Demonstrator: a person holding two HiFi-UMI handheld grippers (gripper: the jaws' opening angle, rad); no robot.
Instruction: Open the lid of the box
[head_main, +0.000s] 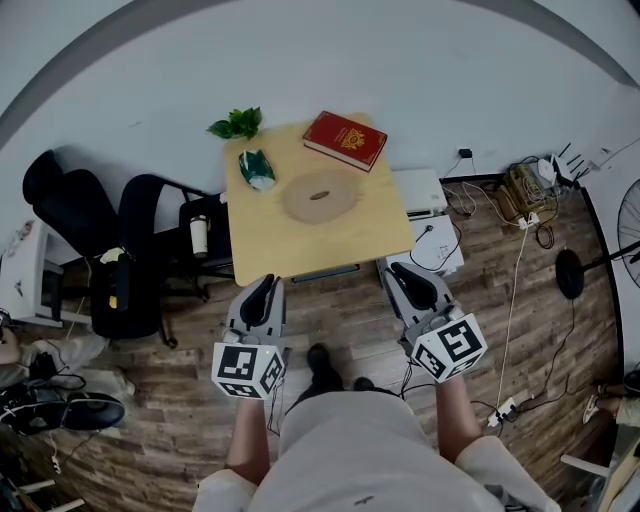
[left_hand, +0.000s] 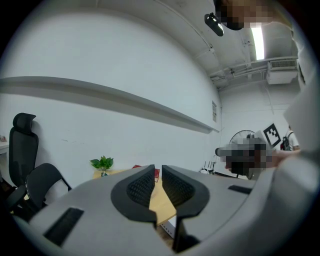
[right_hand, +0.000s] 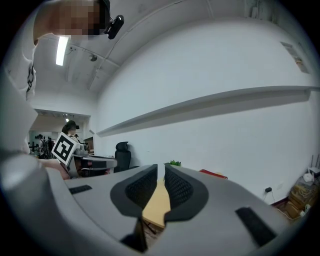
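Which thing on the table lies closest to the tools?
The flat round tan disc at the middle of the light wooden table; the red rectangular box and the green packet lie farther back.

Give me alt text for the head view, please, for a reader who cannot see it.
Seen from above, a person holds the left gripper and right gripper low, short of a wooden table and touching nothing. On it: a red box far right, a round disc mid-table, a green packet and a plant far left.

Office rm, swivel chairs (head_main: 125, 285), wood table (head_main: 300, 245), more desks in bg (right_hand: 97, 161)
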